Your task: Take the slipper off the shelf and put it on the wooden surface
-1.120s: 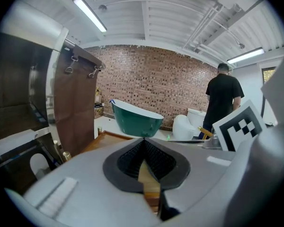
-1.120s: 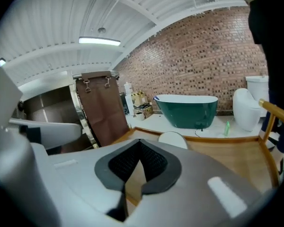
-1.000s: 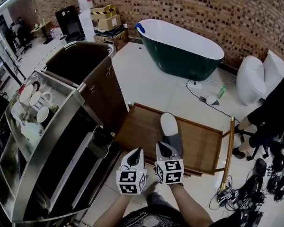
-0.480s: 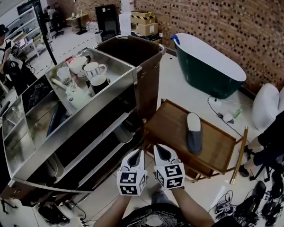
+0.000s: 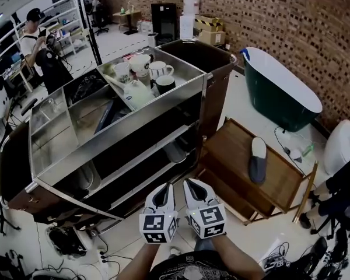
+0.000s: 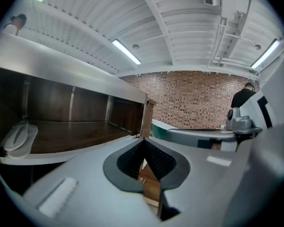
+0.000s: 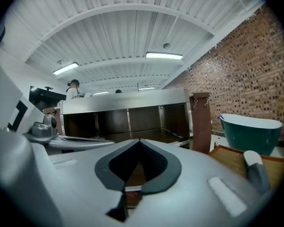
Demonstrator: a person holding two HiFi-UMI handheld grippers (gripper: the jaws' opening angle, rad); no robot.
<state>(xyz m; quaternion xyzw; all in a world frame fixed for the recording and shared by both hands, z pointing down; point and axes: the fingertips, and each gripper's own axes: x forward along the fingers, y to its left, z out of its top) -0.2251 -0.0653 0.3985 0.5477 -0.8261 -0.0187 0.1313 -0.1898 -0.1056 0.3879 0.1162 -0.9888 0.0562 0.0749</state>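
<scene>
A grey and white slipper (image 5: 258,159) lies flat on the low wooden surface (image 5: 227,156) at the right, and shows in the right gripper view as the slipper (image 7: 255,168) on the wood (image 7: 229,157). Another slipper (image 5: 175,151) sits on the middle shelf of the steel cart (image 5: 122,130); a pale slipper (image 6: 19,137) rests on a shelf at the left of the left gripper view. My left gripper (image 5: 165,187) (image 6: 142,140) and right gripper (image 5: 190,183) (image 7: 139,141) hang side by side before the cart, both shut and empty.
Cups and dishes (image 5: 143,73) crowd the cart's top tray. A dark green bathtub (image 5: 283,92) stands by the brick wall behind the wooden surface. A person (image 5: 44,54) stands at the far left. Cables (image 5: 67,241) lie on the floor by the cart.
The head view has swung left, so the cart now fills the middle and the slipper on the wood sits further right. Both grippers stay shut and close together.
</scene>
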